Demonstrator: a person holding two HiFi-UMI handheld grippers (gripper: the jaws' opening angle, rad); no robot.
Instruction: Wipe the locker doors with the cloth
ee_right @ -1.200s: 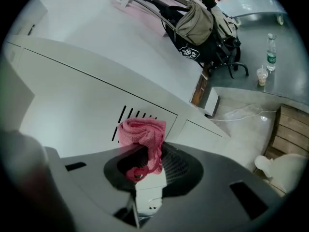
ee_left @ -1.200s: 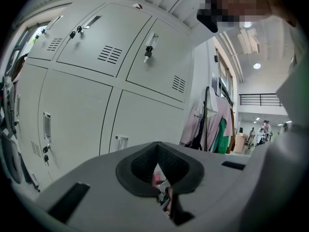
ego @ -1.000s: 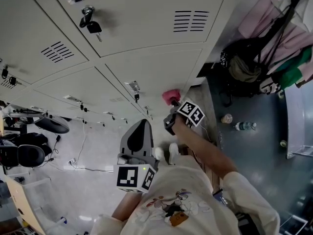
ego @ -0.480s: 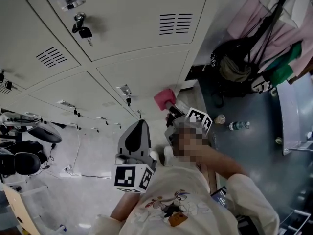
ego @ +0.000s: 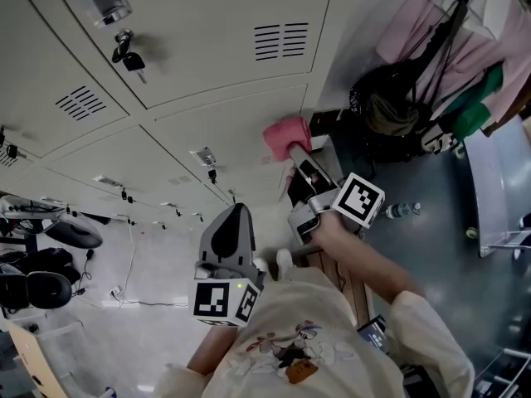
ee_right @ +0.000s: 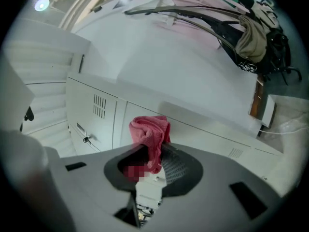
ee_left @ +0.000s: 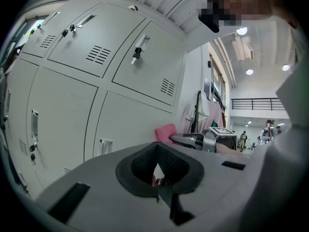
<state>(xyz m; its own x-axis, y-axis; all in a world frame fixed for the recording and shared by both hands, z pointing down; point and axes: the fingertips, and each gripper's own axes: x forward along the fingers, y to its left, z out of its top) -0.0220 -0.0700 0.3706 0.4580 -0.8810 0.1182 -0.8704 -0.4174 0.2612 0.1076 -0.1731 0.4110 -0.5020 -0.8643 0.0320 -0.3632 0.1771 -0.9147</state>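
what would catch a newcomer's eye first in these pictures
The pink cloth stands out most, pinched in the right gripper and held up at the pale locker doors near the middle of the head view. Next come the keys hanging on a door at upper left. At the right are a dark bag and hanging clothes.

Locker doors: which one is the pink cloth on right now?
The door just below the one with dangling keys, in the end column. The right gripper holds the pink cloth at its right edge.
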